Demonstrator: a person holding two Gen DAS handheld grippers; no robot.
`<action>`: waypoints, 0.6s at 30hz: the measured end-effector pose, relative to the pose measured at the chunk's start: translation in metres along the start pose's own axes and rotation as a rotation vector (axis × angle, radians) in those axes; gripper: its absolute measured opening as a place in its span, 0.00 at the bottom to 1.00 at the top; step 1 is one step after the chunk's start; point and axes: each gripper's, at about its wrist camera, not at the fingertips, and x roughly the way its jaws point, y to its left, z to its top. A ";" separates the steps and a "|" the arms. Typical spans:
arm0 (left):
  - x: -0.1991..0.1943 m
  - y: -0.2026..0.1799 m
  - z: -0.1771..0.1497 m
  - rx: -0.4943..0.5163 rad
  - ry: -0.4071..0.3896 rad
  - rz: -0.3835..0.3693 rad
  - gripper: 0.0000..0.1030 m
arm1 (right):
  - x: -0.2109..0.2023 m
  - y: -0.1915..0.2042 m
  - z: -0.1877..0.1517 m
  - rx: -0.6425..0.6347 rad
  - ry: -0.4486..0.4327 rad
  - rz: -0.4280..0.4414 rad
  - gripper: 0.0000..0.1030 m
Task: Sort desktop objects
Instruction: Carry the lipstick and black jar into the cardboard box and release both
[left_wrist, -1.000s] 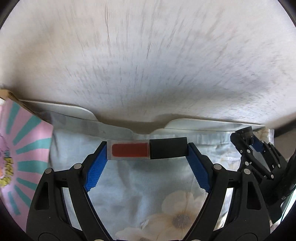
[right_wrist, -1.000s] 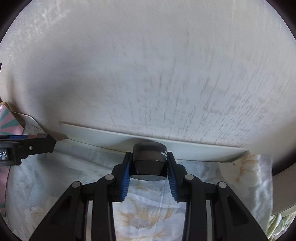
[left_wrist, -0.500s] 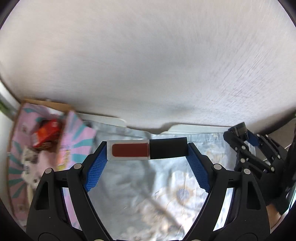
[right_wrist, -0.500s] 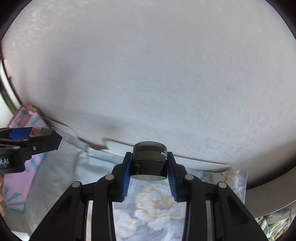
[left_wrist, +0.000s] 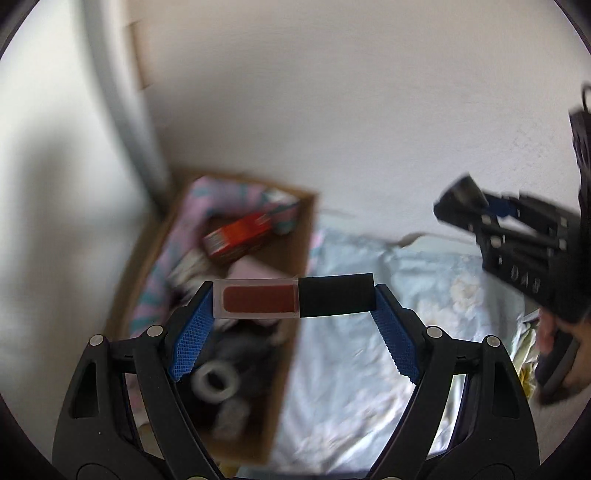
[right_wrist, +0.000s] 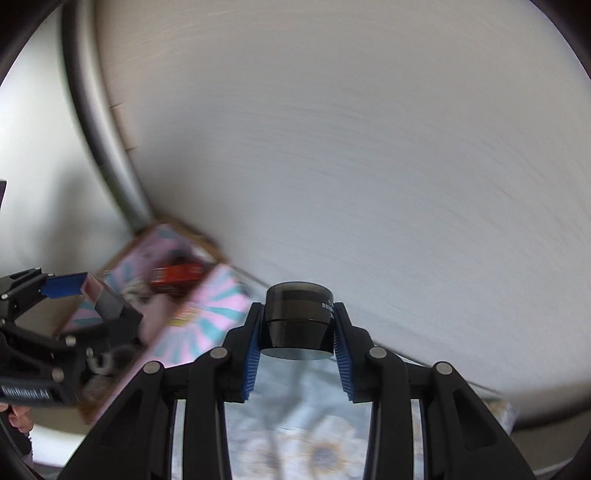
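My left claw (left_wrist: 294, 300) has the lip gloss tube (left_wrist: 293, 300) pinched end to end, sideways. Blurry cardboard box (left_wrist: 225, 295) sits below-left, floral cloth (left_wrist: 369, 350) on the right.

A pale, faintly textured wall (left_wrist: 332, 110) fills most of both views. To its left a grey pipe (right_wrist: 99, 140) runs up the corner. Below the wall lies a light blue floral cloth (left_wrist: 351, 362), with daylight falling softly across it.
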 end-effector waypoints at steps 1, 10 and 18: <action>-0.004 0.012 -0.010 -0.007 0.006 0.008 0.80 | 0.005 0.026 0.013 -0.036 0.012 0.018 0.32; 0.007 0.067 -0.072 -0.083 0.066 0.035 0.80 | 0.079 0.157 0.039 -0.272 0.133 0.204 0.32; 0.032 0.089 -0.086 -0.138 0.083 0.033 0.80 | 0.138 0.223 0.007 -0.417 0.244 0.242 0.32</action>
